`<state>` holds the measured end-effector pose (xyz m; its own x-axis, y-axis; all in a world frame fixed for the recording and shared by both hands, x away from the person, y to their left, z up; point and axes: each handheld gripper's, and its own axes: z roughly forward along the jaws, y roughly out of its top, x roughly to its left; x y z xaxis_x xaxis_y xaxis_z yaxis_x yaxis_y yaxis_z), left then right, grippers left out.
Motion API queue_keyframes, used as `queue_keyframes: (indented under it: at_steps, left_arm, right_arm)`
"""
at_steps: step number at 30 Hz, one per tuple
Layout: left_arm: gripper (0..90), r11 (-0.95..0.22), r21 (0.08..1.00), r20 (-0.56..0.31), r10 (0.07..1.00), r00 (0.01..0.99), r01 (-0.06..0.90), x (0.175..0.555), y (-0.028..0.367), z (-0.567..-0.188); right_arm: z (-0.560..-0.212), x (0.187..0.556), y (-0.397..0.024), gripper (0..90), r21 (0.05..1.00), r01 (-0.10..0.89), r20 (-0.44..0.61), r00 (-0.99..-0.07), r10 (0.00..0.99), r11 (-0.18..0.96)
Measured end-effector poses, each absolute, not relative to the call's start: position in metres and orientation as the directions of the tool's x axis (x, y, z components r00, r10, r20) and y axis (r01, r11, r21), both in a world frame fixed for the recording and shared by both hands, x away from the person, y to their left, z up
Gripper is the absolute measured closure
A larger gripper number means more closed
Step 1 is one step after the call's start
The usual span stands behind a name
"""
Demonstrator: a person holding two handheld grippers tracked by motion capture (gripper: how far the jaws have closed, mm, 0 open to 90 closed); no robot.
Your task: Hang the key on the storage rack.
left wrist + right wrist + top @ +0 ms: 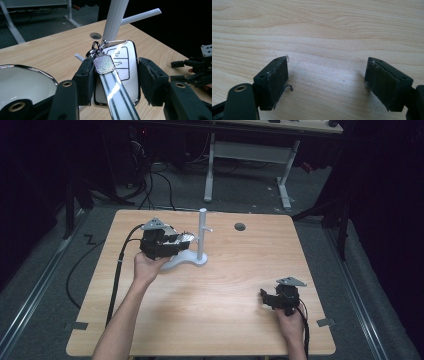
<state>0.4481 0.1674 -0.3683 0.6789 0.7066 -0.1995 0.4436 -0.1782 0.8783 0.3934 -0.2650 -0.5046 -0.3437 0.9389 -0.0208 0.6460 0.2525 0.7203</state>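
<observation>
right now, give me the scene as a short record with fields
left claw: shut on the car key fob, beside the white stand
fob extras: metal keyring charm and strap hang in front of it
white stand: upright post with side pegs, on the wooden table
right claw: open, nothing between the jaws, over bare table

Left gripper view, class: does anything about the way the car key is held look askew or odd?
Yes. The car key fob sits tilted between the left gripper's fingers, leaning toward the white stand. Its strap and metal tag lie loosely across its face. The worn pad looks frayed at its edges. Nothing is spilled.
</observation>
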Motion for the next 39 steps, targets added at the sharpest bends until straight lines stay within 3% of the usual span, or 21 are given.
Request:
queue_keyframes:
  at_steps: [15,39]
  left_arm:
    - [49.6,-0.273,0.876,-0.076,0.735,0.674,0.397,0.434,0.146,-0.378]
    - [49.8,-0.268,0.878,-0.08,0.735,0.673,0.397,0.433,0.137,-0.386]
  right_arm:
    - [-0.505,0.393,-0.265,19.2,0.721,0.645,-0.022,-0.344,0.939,0.253]
    - [-0.505,0.393,-0.265,19.2,0.721,0.645,-0.021,-0.344,0.939,0.253]
